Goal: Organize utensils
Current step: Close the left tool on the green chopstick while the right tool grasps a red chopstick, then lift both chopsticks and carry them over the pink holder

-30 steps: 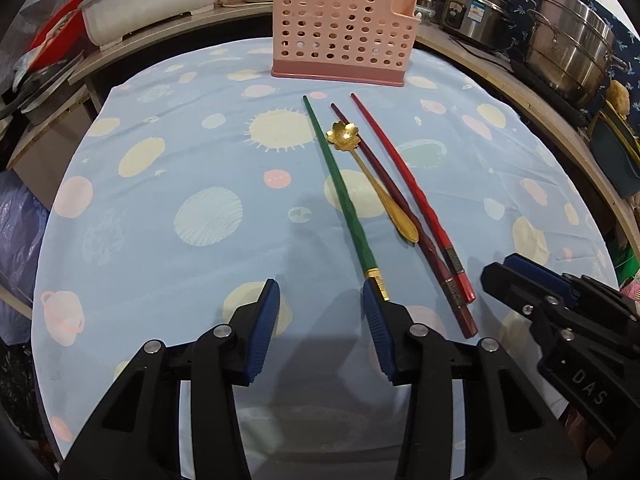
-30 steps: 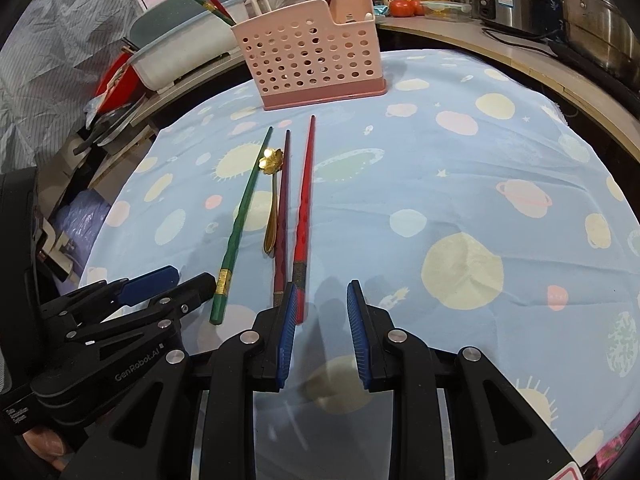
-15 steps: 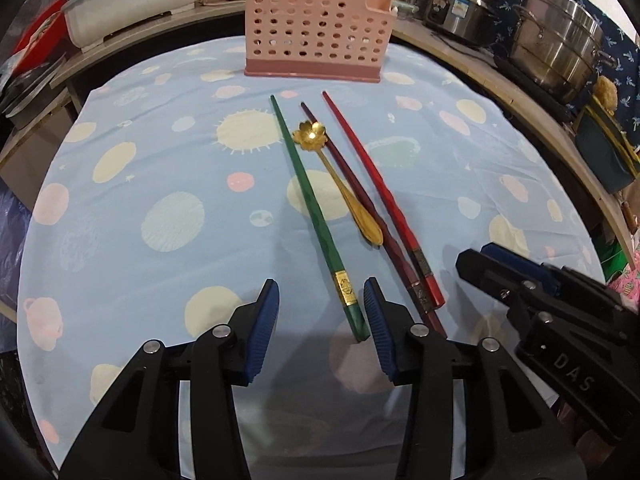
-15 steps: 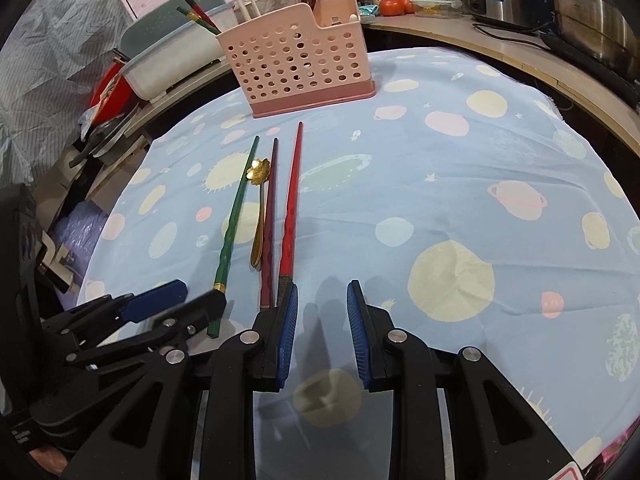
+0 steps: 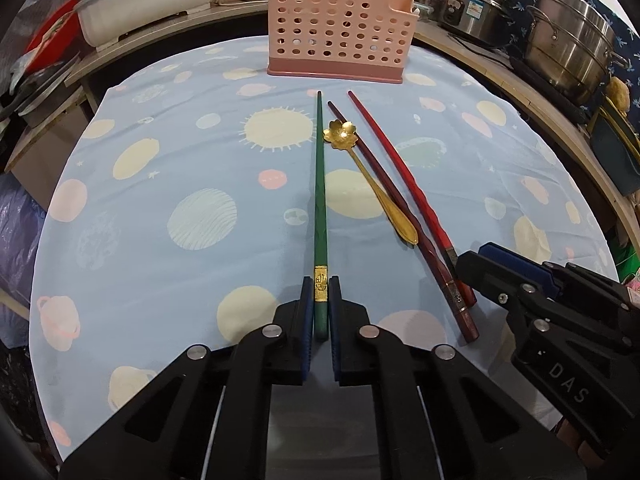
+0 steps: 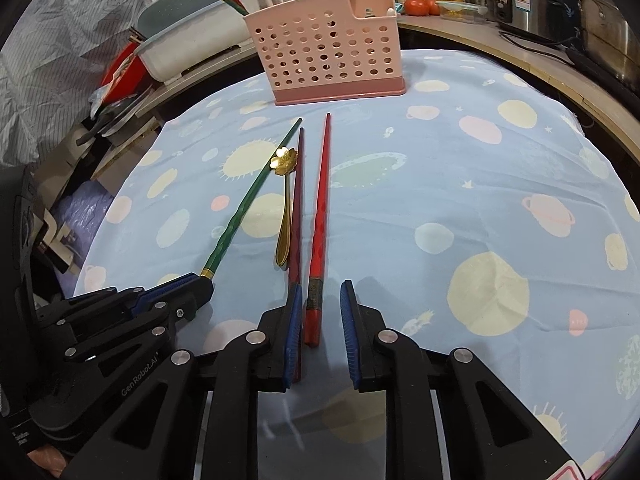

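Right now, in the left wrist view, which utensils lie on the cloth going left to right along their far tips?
Green chopstick → dark maroon chopstick → bright red chopstick. The gold flower spoon overlaps the maroon one, so I leave it out.

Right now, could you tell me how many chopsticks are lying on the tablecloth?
3. The green chopstick is leftmost, in the left gripper; the dark maroon chopstick lies beside the spoon; the red chopstick is rightmost.
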### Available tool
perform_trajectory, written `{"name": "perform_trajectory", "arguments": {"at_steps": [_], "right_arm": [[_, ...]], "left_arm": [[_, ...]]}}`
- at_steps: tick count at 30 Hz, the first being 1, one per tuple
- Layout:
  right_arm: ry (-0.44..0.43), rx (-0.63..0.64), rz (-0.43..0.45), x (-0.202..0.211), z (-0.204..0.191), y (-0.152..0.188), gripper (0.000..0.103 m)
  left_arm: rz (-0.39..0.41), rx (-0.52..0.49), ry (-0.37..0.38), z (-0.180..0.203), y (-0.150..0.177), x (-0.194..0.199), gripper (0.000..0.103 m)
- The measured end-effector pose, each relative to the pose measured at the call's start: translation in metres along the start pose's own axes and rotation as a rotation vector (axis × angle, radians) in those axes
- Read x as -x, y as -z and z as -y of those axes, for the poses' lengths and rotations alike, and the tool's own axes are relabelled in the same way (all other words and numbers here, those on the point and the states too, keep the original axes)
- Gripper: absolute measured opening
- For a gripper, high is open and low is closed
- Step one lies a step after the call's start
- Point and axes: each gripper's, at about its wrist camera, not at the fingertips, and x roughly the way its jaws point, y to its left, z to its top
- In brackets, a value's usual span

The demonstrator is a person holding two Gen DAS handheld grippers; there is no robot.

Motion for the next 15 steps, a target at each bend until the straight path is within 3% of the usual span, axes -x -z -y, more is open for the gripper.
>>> {"name": "perform_trajectory", "arguments": {"at_steps": [15], "right_arm": [[0.033, 0.038, -0.001, -0.0099, -0.0008, 0.0035, 0.007]], "left_arm": [[0.012, 0.003, 0.003, -0.0004, 0.0022, 0.0000, 0.007]]}}
